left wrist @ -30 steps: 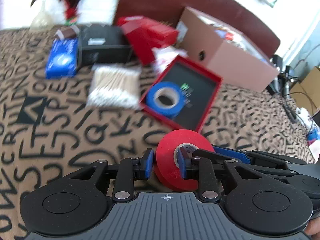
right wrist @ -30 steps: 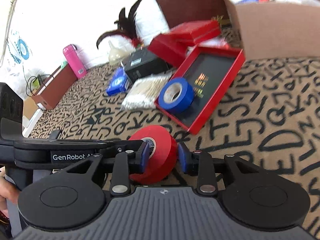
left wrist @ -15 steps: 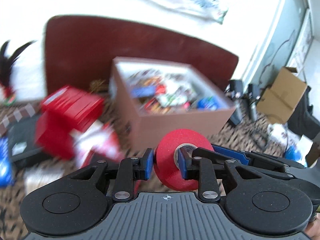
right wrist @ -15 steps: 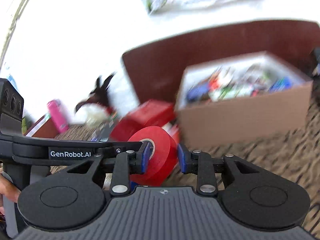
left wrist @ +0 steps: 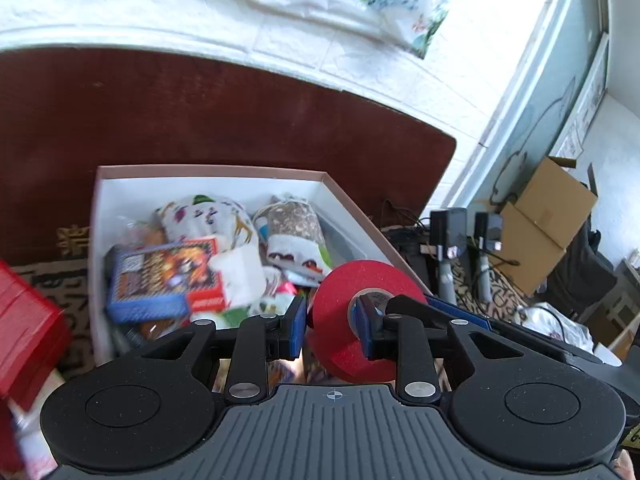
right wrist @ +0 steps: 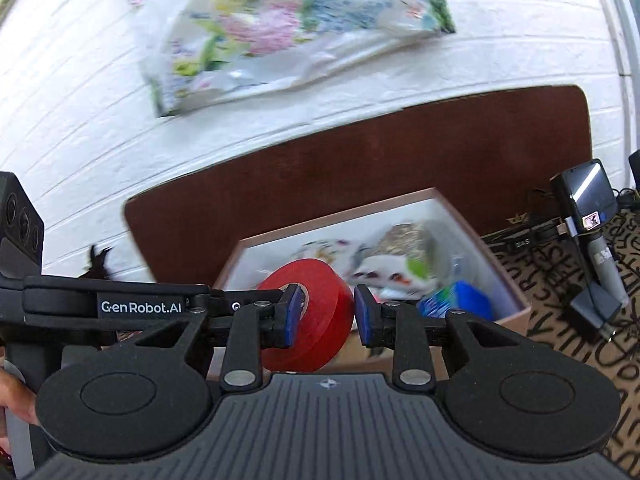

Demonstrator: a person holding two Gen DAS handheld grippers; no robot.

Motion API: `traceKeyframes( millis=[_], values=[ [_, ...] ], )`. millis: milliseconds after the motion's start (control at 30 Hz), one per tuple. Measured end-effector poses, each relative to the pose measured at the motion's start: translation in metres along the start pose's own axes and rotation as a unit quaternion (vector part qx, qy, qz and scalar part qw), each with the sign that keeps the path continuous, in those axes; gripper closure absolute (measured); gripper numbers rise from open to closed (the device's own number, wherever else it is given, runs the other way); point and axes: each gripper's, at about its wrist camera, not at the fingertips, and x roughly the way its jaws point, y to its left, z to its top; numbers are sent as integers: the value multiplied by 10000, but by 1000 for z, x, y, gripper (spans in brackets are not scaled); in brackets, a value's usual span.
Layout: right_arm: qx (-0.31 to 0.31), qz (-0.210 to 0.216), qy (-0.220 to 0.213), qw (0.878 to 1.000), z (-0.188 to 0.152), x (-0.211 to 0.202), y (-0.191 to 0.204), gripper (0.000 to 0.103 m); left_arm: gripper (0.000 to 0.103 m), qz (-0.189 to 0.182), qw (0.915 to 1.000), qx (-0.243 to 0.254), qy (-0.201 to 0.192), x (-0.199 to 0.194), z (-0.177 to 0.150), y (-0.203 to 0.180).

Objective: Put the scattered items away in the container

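A red tape roll (left wrist: 362, 322) is held between both grippers, above the near right edge of a brown cardboard box (left wrist: 352, 204) with white inner walls. My left gripper (left wrist: 331, 326) pinches the roll's wall, one finger through its hole. My right gripper (right wrist: 323, 316) grips the same roll (right wrist: 310, 316) across its width. The box (right wrist: 460, 212) holds several items: printed pouches (left wrist: 208, 218), a card box (left wrist: 164, 276), a blue packet (right wrist: 460, 300).
A red box (left wrist: 28, 328) sits left of the cardboard box on the letter-patterned cloth (right wrist: 560, 304). A dark brown headboard (left wrist: 200, 108) stands behind. Black devices with cables (left wrist: 464, 232) and cardboard cartons (left wrist: 548, 216) lie to the right.
Both grippers have lifted the red roll off the patterned cloth and carried it forward to over the cardboard box. The red tray with the blue tape has left view.
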Motion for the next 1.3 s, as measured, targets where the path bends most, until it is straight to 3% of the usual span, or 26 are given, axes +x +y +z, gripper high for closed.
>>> traceKeyframes(
  millis=[100, 167, 200, 233, 267, 467, 600, 733, 900, 1100, 1300],
  values=[
    [128, 28, 0, 9999, 5, 18, -18, 70, 53, 18, 9999, -39, -105, 22, 8, 7],
    [248, 10, -38, 9997, 7, 29, -27, 66, 12, 379, 9986, -317, -165, 30, 10, 18],
    [325, -109, -115, 9993, 8, 31, -32, 48, 6, 464, 9977, -462, -183, 30, 9, 24],
    [395, -243, -227, 9987, 7, 29, -37, 38, 5, 353, 9977, -521, -232, 29, 7, 30],
    [436, -313, -325, 9980, 6, 27, -41, 24, 5, 242, 9981, -493, -289, 26, 5, 33],
    [93, -318, -209, 9992, -17, 17, -30, 24, 4, 441, 9984, 19, -350, 10, -15, 24],
    [-255, -324, -200, 9989, -29, 0, -8, 9, 1, 573, 9978, 51, -323, -13, -26, 17],
    [-546, -440, -53, 9975, -35, -23, 6, 0, 0, 1081, 9932, 193, -377, -44, -41, 3],
    [-1005, -670, 165, 9925, -42, -54, 22, 0, 0, 1642, 9848, 521, -220, -76, -66, -21],
    [-1687, -1028, 254, 9800, -52, -89, 43, 0, 0, 1851, 9824, 243, -102, -110, -95, -31],
    [-1922, -1138, 325, 9742, -62, -113, 54, 0, 0, 1782, 9838, 171, 52, -132, -108, -34]
  ],
)
